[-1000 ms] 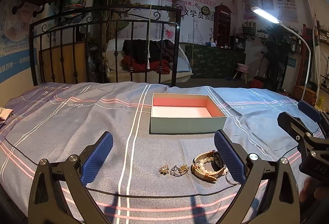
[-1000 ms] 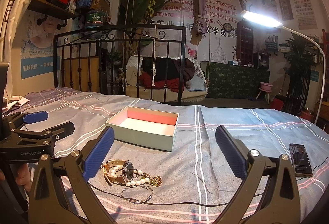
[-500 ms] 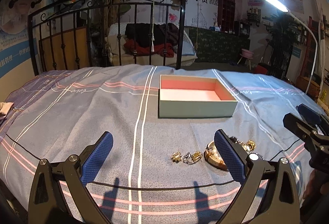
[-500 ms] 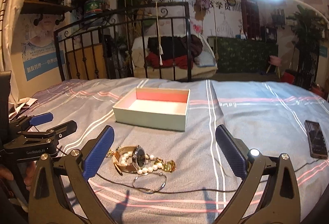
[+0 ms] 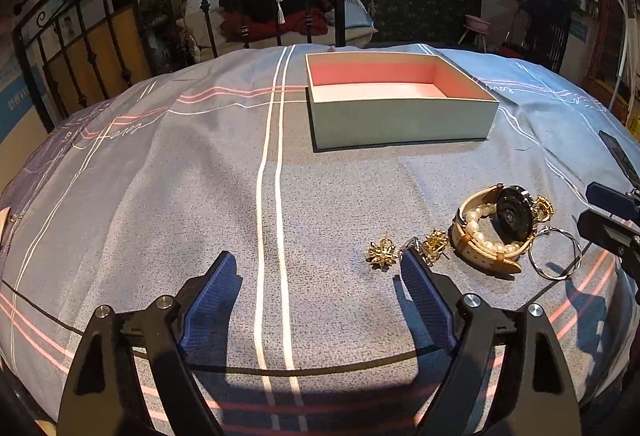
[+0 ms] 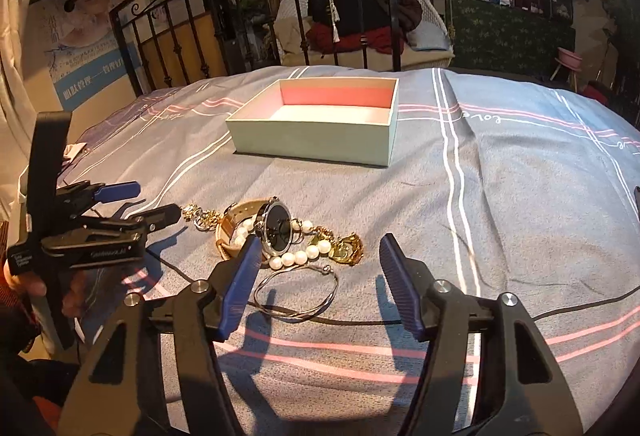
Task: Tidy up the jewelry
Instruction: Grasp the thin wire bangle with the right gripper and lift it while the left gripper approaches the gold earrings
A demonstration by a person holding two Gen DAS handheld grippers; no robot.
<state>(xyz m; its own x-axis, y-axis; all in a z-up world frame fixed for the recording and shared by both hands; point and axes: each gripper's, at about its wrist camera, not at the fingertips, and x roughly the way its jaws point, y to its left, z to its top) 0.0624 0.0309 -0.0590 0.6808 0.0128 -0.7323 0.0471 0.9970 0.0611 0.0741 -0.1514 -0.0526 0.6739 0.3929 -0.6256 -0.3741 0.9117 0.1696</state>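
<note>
A pale green box (image 5: 400, 111) with a pink inside stands open and empty on the bed; it also shows in the right wrist view (image 6: 320, 123). Jewelry lies in front of it: a wristwatch (image 5: 508, 215) with a pearl bracelet (image 5: 484, 236), gold brooches (image 5: 382, 254), a thin silver bangle (image 5: 556, 254). In the right wrist view the watch (image 6: 276, 228), pearls (image 6: 296, 258) and bangle (image 6: 298, 292) lie just ahead. My left gripper (image 5: 316, 268) is open, low over the sheet, left of the brooches. My right gripper (image 6: 316, 252) is open, over the bangle.
The bed has a grey-blue striped sheet (image 5: 160, 195) and a black iron headboard (image 5: 120, 19) behind the box. A black phone (image 5: 620, 155) lies on the sheet at the far right. A thin black cable (image 6: 560, 310) runs across the sheet near me.
Both grippers have moved forward and down toward the jewelry. Their jaws have narrowed but remain open. The jewelry and box have not moved.
</note>
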